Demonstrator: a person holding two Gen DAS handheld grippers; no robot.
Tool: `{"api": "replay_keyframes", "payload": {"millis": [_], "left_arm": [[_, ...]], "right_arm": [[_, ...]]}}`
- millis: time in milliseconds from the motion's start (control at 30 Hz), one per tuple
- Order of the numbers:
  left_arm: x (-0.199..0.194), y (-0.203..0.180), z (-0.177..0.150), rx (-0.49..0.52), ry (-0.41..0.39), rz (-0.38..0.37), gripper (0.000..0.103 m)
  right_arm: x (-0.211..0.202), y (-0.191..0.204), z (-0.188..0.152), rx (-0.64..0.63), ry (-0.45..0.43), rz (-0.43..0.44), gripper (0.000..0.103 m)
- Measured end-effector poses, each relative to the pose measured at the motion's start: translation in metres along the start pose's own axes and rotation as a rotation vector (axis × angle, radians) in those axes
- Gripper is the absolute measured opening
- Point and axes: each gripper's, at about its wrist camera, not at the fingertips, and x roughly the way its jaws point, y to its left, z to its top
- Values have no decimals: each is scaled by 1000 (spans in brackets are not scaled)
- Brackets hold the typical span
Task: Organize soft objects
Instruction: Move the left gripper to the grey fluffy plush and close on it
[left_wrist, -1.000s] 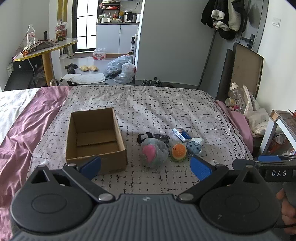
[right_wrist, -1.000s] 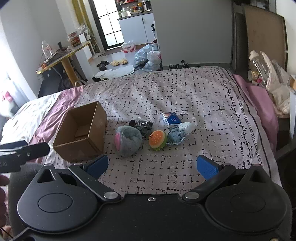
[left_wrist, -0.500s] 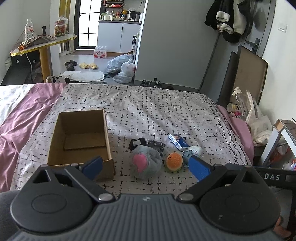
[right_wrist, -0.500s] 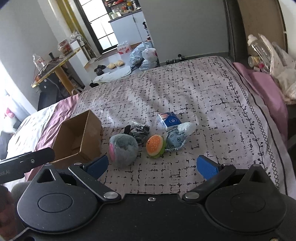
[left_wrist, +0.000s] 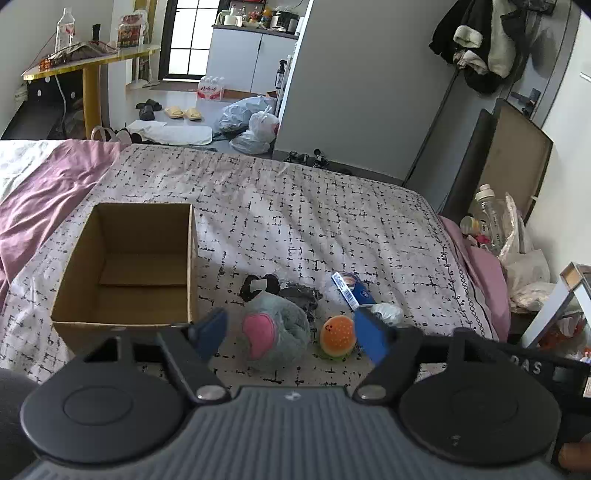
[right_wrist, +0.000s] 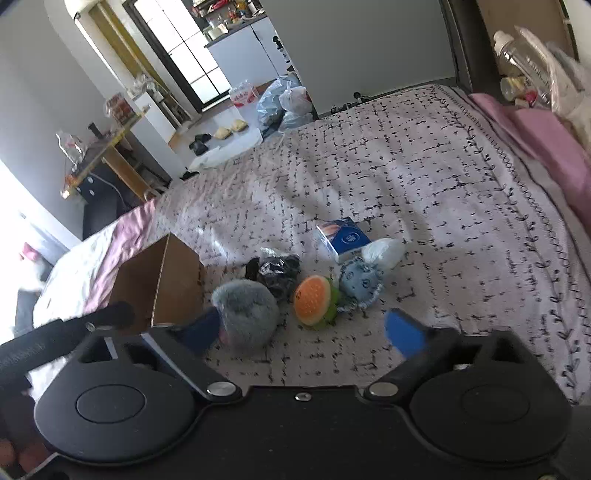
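Observation:
An empty cardboard box (left_wrist: 125, 258) sits on the patterned bedspread (left_wrist: 314, 221); it also shows in the right wrist view (right_wrist: 162, 280). To its right lie a grey plush with a pink patch (left_wrist: 277, 328) (right_wrist: 245, 314), an orange burger plush (left_wrist: 338, 334) (right_wrist: 316, 299), a blue plush (right_wrist: 360, 282), a black crumpled item (left_wrist: 280, 290) (right_wrist: 279, 271), a white soft item (right_wrist: 382, 253) and a blue-white packet (left_wrist: 349, 290) (right_wrist: 343, 238). My left gripper (left_wrist: 291, 332) is open and empty, just before the grey plush. My right gripper (right_wrist: 303, 330) is open and empty, before the burger plush.
A pink sheet (left_wrist: 44, 192) lies left of the box. Bottles and bags (left_wrist: 506, 229) crowd the bed's right side. Plastic bags (left_wrist: 251, 125) and slippers lie on the floor beyond the bed's far edge. A yellow table (left_wrist: 88, 62) stands at the far left.
Both grippers have moved forward and lower toward the pile of soft things, which now looks larger. The right view has tilted. Both stay open and empty.

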Motion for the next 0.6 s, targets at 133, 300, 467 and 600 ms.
{"api": "replay_keyframes", "payload": {"millis": [133, 300, 467, 600], "left_arm": [[14, 2, 1, -40, 13, -3, 58], [34, -3, -1, -39, 39, 2, 45], [57, -7, -4, -38, 73, 31, 43], [75, -7, -5, -25, 90, 62, 43]], "right_arm": [[16, -9, 3, 53, 42, 42, 61], [35, -10, 4, 69, 66, 100, 61], [58, -17, 4, 129, 106, 134, 58], [72, -18, 3, 133, 122, 159, 57]]}}
